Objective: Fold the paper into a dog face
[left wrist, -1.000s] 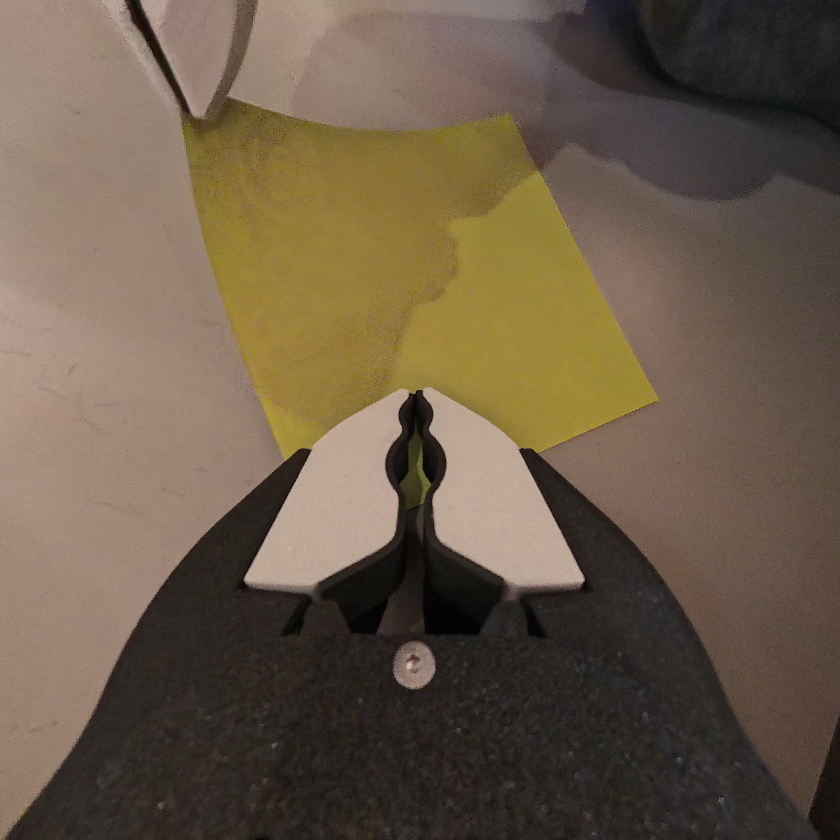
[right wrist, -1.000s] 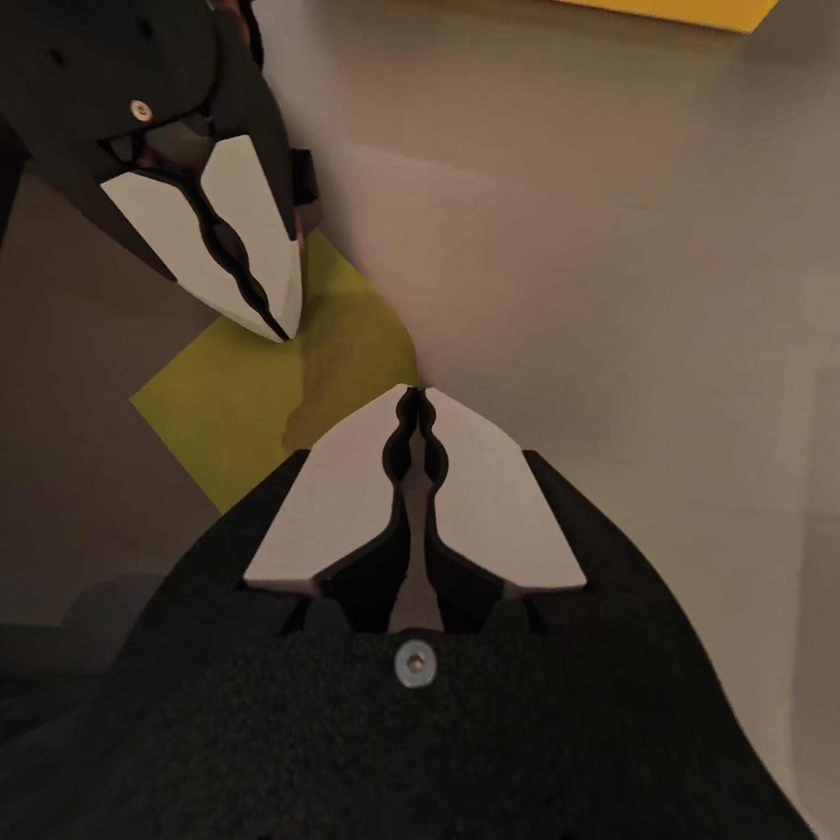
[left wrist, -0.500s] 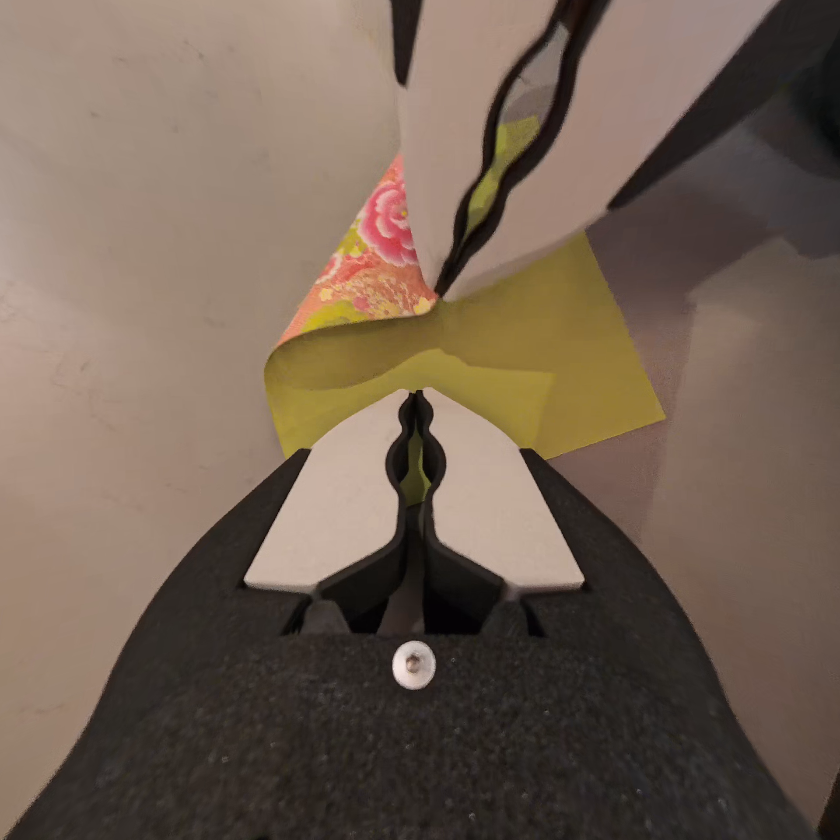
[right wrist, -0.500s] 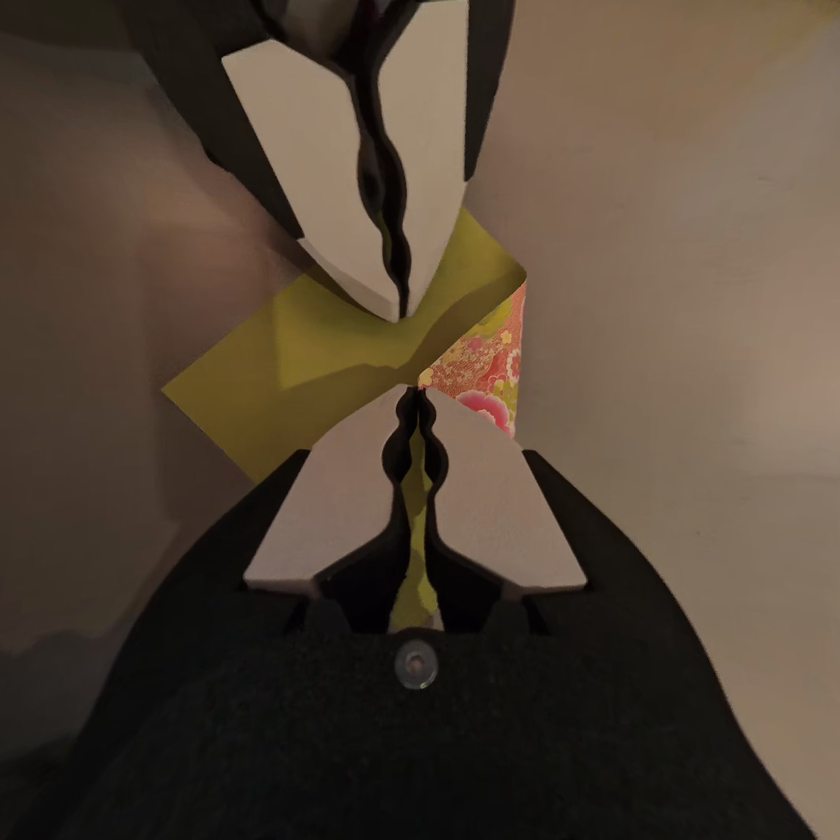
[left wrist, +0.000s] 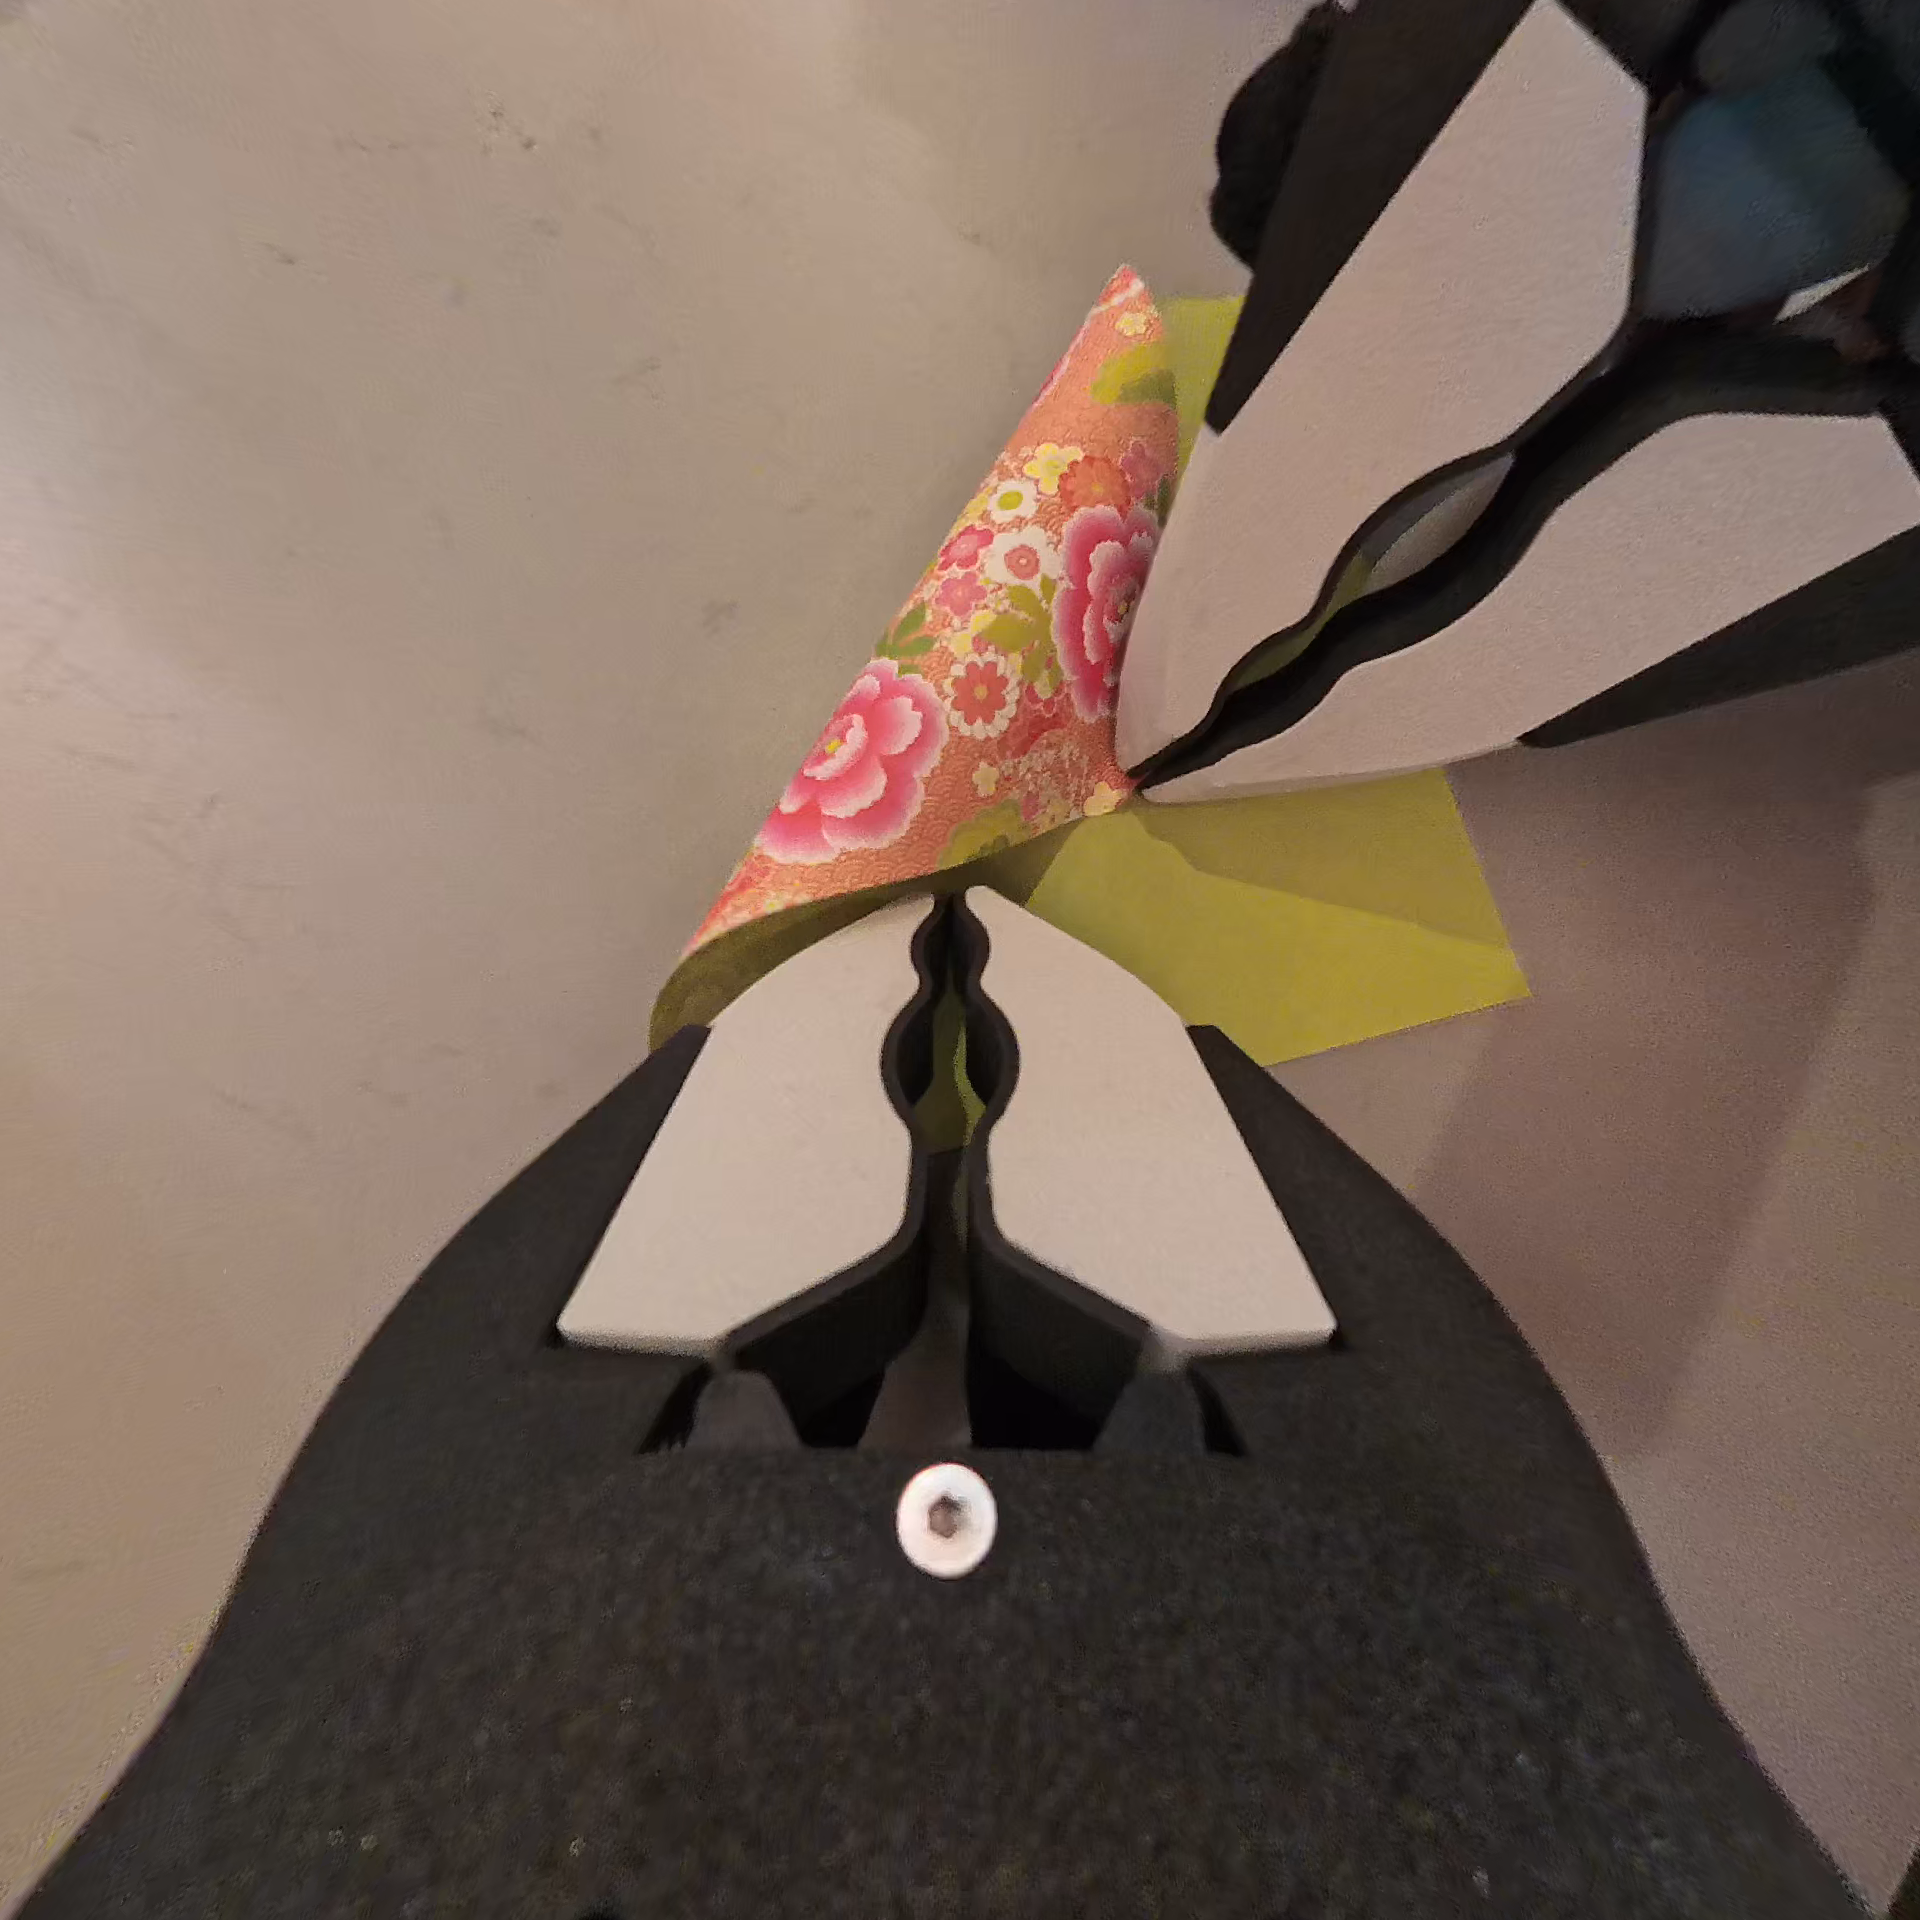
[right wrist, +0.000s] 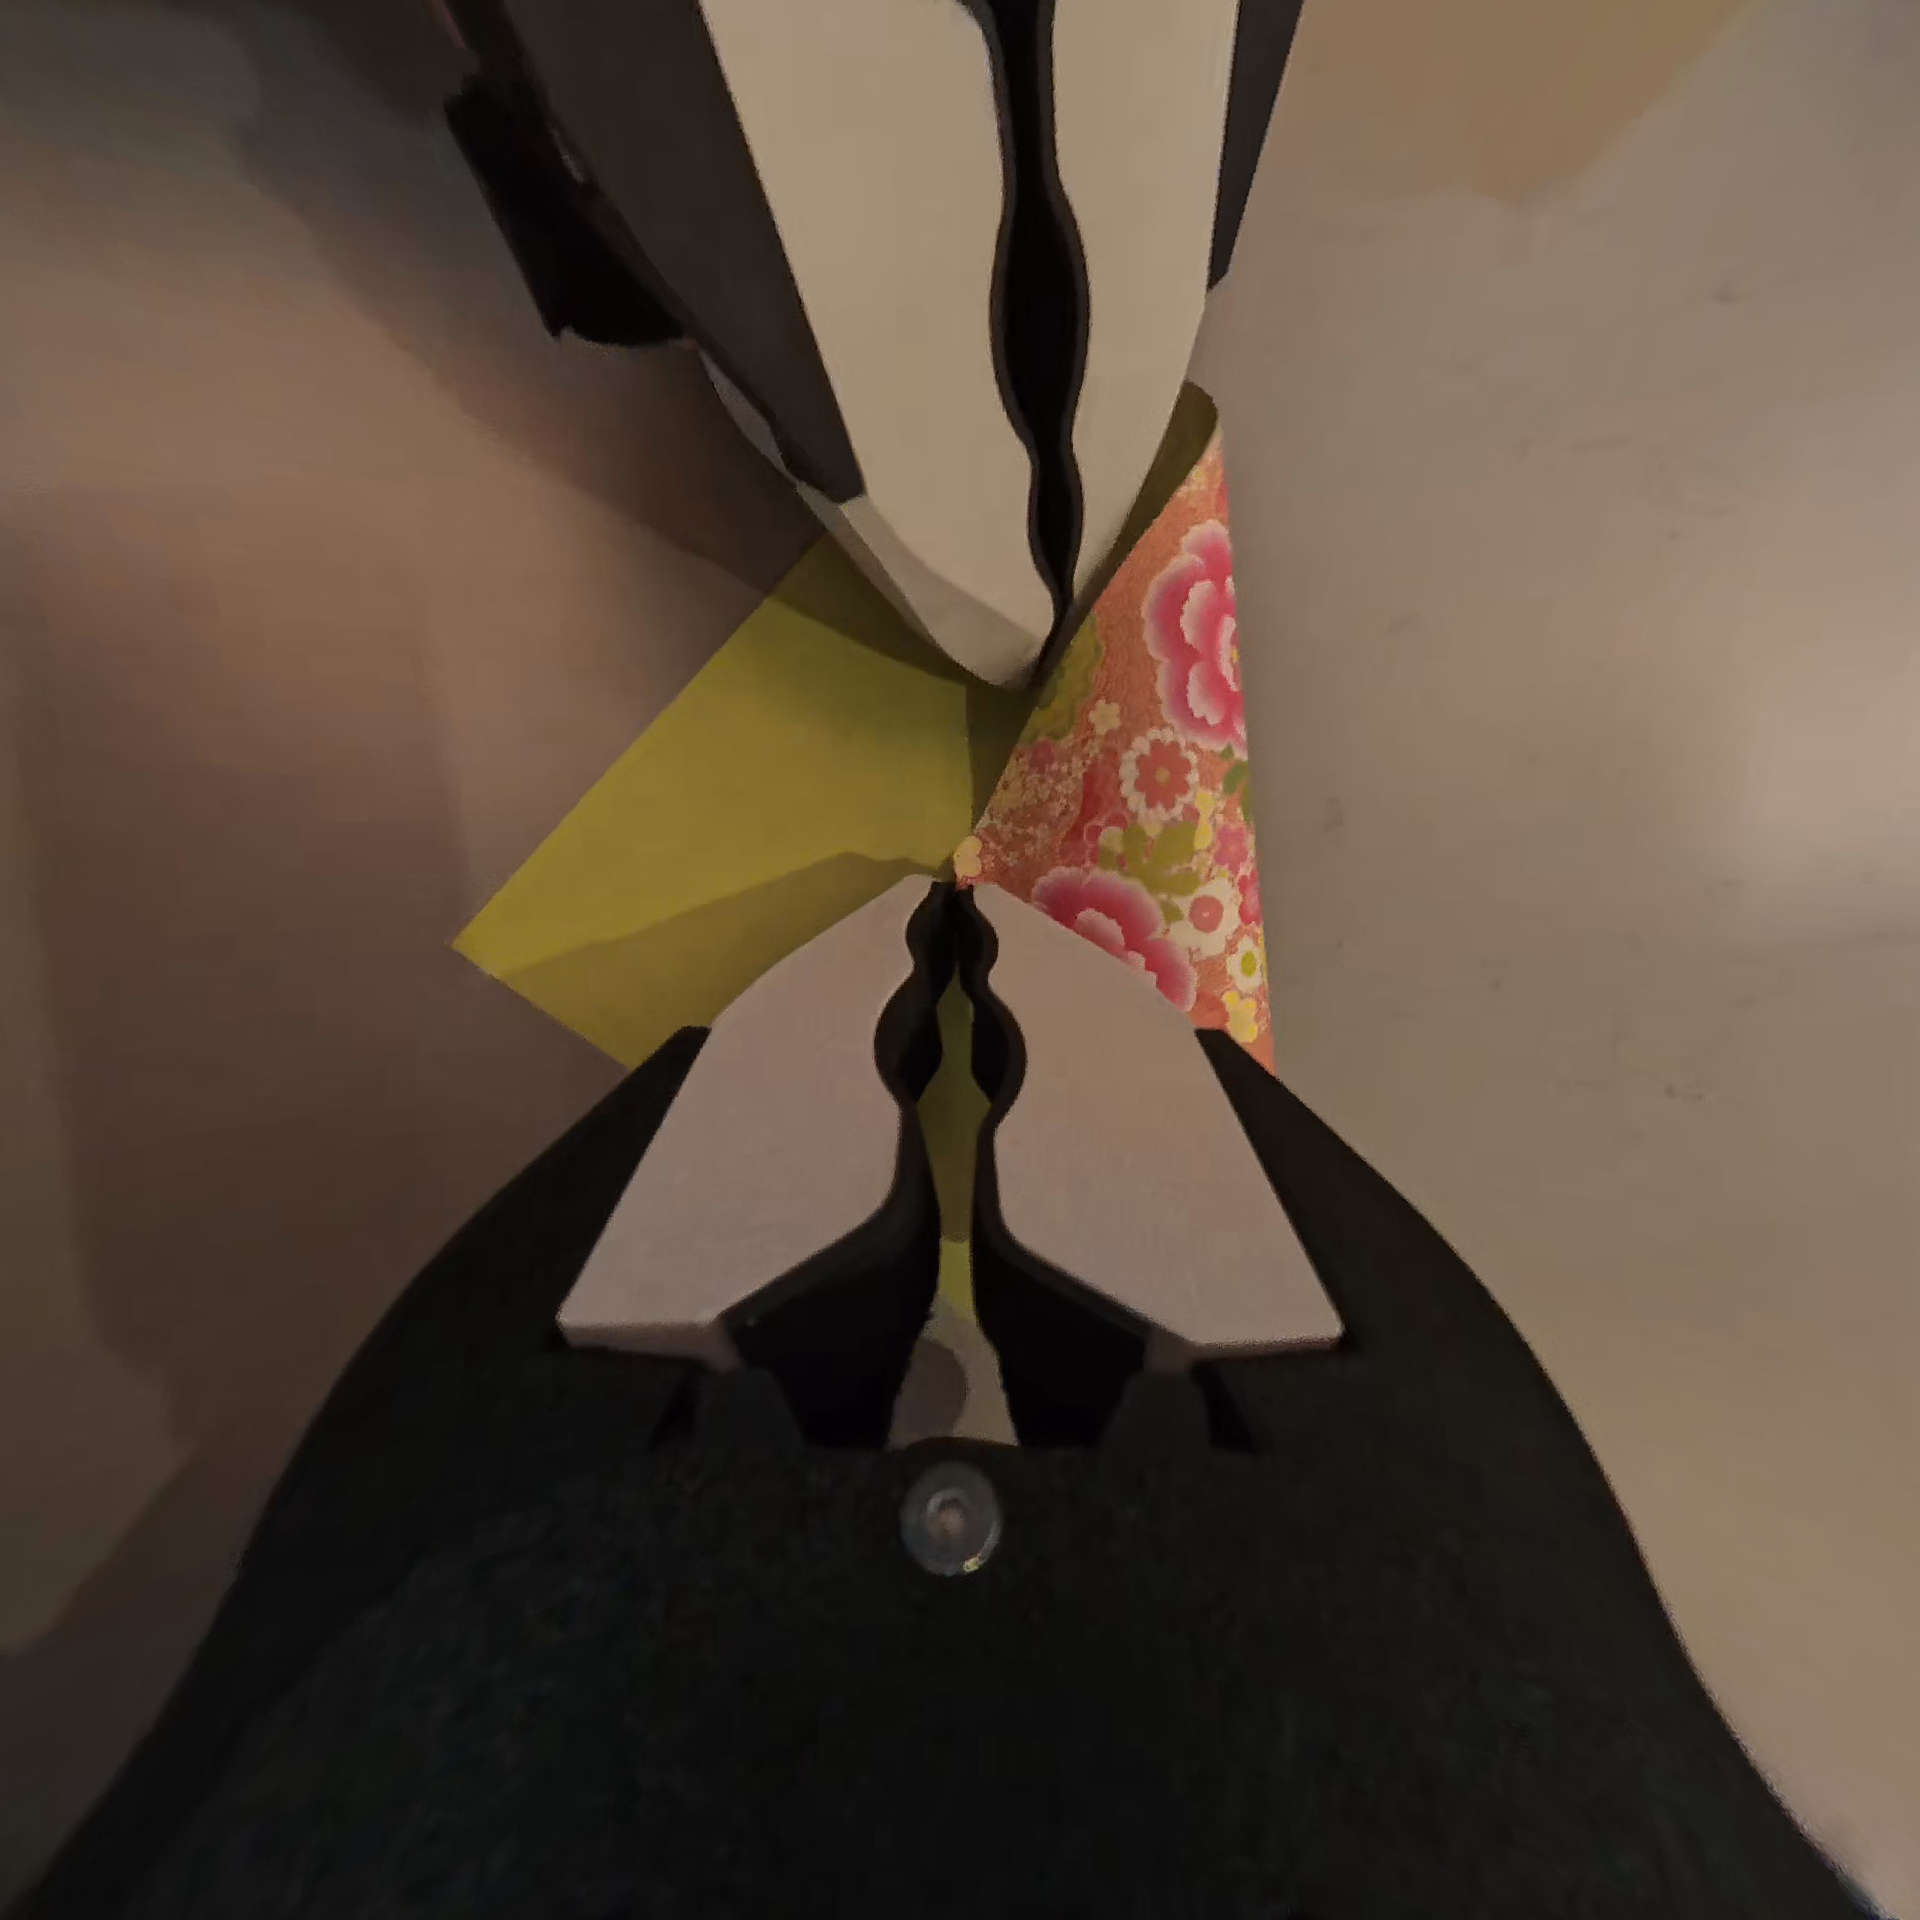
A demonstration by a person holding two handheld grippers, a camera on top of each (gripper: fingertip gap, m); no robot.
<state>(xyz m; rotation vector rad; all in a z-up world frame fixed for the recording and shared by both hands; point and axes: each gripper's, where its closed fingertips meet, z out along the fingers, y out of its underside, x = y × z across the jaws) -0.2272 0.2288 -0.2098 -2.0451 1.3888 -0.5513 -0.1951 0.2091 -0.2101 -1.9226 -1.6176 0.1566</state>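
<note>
The square paper lies on the table with its yellow-green side (left wrist: 1299,935) up. One corner is curled over, which shows its floral orange-pink side (left wrist: 987,675). My left gripper (left wrist: 951,904) is shut, and its tips rest on the paper close to the curl. My right gripper (left wrist: 1138,774) comes in from the upper right, shut on the lifted corner, and holds it just beyond my left tips. In the right wrist view, green paper (right wrist: 748,831) and the floral flap (right wrist: 1153,779) lie between my right gripper (right wrist: 956,883) and my left gripper (right wrist: 1039,665). Green paper shows inside the right jaws.
The paper lies on a plain beige table (left wrist: 416,520) that fills both views (right wrist: 1558,727). A dark bluish shape (left wrist: 1766,156) shows behind the right gripper at the top right of the left wrist view.
My right gripper closed on the paper's far corner, lifted it and carried it over toward my left gripper. The floral underside now shows widely. My left gripper stayed shut in place.
</note>
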